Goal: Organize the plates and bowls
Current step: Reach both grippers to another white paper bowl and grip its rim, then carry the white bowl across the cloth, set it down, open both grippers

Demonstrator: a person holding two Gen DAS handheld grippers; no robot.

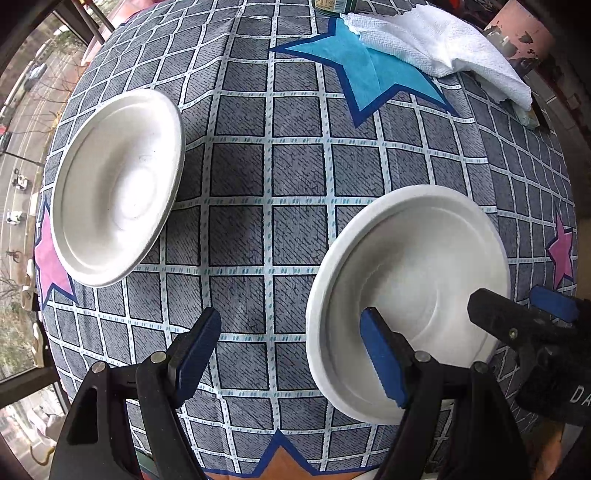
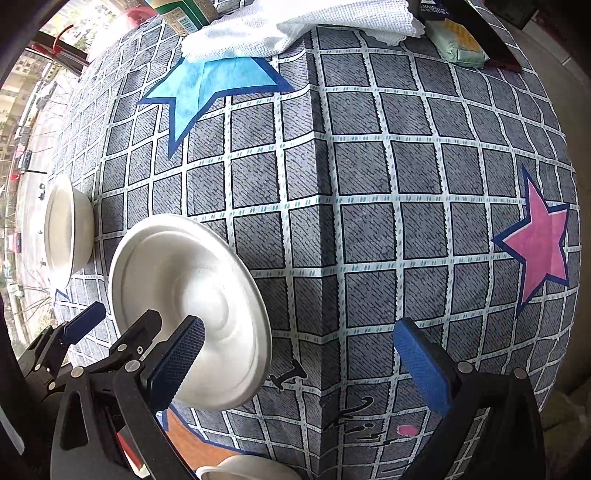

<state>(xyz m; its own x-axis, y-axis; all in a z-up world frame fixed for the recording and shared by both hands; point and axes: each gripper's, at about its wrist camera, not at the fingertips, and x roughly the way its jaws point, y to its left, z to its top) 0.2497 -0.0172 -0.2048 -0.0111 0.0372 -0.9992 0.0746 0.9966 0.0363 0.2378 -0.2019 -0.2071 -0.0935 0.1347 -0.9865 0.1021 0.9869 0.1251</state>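
Observation:
Two white paper bowls rest on the checked tablecloth [image 1: 295, 166]. One bowl [image 1: 118, 184] [image 2: 68, 229] sits at the far left by the window. The nearer bowl [image 1: 410, 280] [image 2: 207, 280] shows a doubled rim, as if nested in another. My left gripper [image 1: 290, 356] [image 2: 114, 325] hangs open, pointing down, with the nearer bowl's left rim under the gap between its fingers; nothing is pinched. My right gripper [image 2: 299, 367] [image 1: 517, 306] is wide open over bare cloth. Its left finger [image 2: 177, 365] overlaps that bowl's near edge, and whether it touches I cannot tell.
A white towel [image 1: 436, 48] [image 2: 295, 29] lies at the back over a blue star. A pale green packet [image 2: 461, 48] and a carton [image 2: 184, 14] stand near it. Another white rim [image 2: 240, 470] peeks in at the bottom edge. The window runs along the table's left side.

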